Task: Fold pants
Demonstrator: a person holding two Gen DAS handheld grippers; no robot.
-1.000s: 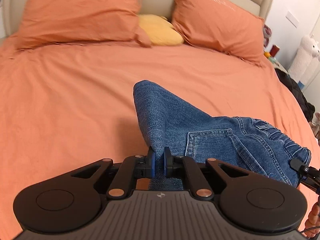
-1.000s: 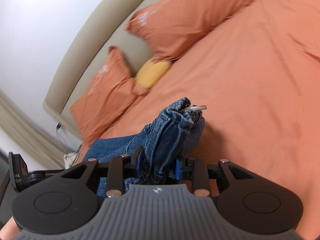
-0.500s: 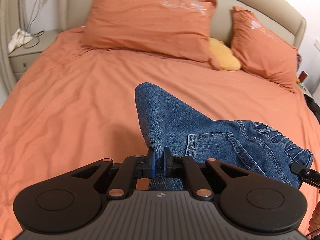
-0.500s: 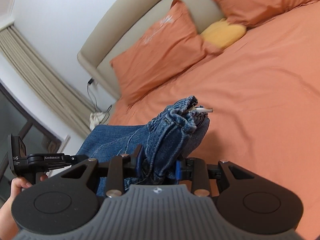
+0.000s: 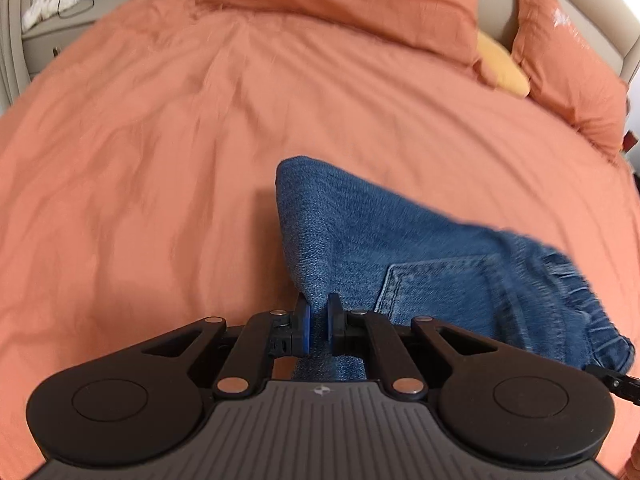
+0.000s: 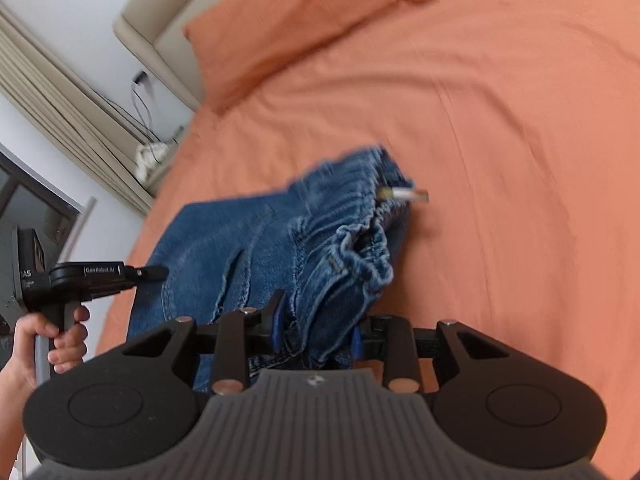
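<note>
Left wrist view: an orange bed fills the scene, with orange pillows and a small yellow cushion at the far end. At the far left sits a nightstand. Low and centre, the left claw is pinched tight on a folded edge of the blue denim pants, its blue pads pressing a thin layer of cloth. From there the pants run rightward, with a back pocket showing face up and the gathered waistband at the right edge, blurred.

Right wrist view: at the left, a hand grips the handle of the left claw, whose tip meets the pants. Right of centre, the right claw is clamped on a thick bunch of waistband, its pads held wider by the bulk. A pale tag sticks out of the waistband.

The pants appear partly lifted, draped between the two claws just above the bed. Denim likely handles as soft but fairly weighty, holding creases well and not slippery. The elastic waistband is bulky, so it gives a secure hold; the opposite folded edge is thin, and a deeper bite there would guard against slipping.
</note>
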